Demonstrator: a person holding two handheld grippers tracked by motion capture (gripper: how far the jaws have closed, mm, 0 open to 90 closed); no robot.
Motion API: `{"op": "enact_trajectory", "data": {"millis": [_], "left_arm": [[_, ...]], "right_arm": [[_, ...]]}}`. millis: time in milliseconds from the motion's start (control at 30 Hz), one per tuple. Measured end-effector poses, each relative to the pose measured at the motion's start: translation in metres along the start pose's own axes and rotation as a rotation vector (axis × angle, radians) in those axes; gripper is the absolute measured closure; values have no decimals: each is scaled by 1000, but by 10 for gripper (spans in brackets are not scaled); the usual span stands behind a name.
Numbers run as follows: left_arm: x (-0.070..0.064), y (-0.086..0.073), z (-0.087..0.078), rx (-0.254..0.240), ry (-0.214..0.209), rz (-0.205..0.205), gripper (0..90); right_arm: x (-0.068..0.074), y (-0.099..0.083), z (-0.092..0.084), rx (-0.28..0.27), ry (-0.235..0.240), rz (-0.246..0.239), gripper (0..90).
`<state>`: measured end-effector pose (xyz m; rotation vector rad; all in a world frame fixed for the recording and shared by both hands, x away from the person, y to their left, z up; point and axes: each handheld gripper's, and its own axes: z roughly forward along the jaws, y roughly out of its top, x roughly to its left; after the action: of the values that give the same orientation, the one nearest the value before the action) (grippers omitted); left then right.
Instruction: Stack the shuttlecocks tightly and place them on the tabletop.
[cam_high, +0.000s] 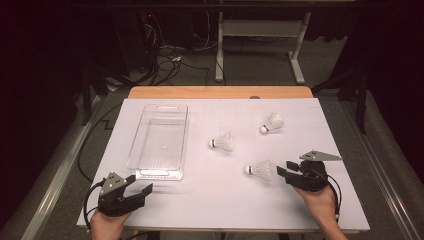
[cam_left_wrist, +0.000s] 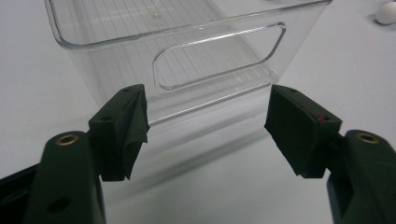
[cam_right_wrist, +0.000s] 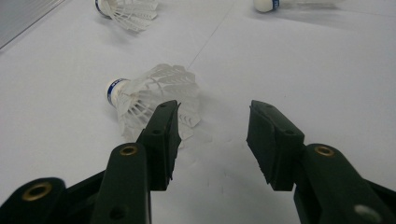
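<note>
Shuttlecocks — 3 lie on the white table (cam_high: 210, 200), well apart, right of 1 clear bin (cam_high: 159, 141). Nearest shuttlecock (cam_high: 258, 169) lies just ahead of the right gripper (cam_high: 283, 168); a blue band rings its cork, print unreadable. 2 grippers: right jaws part open, empty, the shuttlecock beside its left jaw; left gripper (cam_high: 140, 184) wide open, empty, facing the bin's handle cutout.

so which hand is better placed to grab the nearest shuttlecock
Right. The right tongs are open beside the nearest shuttlecock, its feathers just ahead of them. The left tongs face the clear bin, far from it.
</note>
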<state>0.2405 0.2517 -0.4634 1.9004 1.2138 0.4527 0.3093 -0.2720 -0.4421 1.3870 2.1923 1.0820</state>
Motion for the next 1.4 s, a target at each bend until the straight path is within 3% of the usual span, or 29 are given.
{"op": "enact_trajectory", "data": {"millis": [667, 1400], "left_arm": [[0, 0, 0, 1, 0, -2, 307], [0, 0, 0, 1, -3, -1, 306]], "right_arm": [[16, -7, -11, -12, 44, -27, 549], [33, -6, -6, 12, 76, -59, 550]]}}
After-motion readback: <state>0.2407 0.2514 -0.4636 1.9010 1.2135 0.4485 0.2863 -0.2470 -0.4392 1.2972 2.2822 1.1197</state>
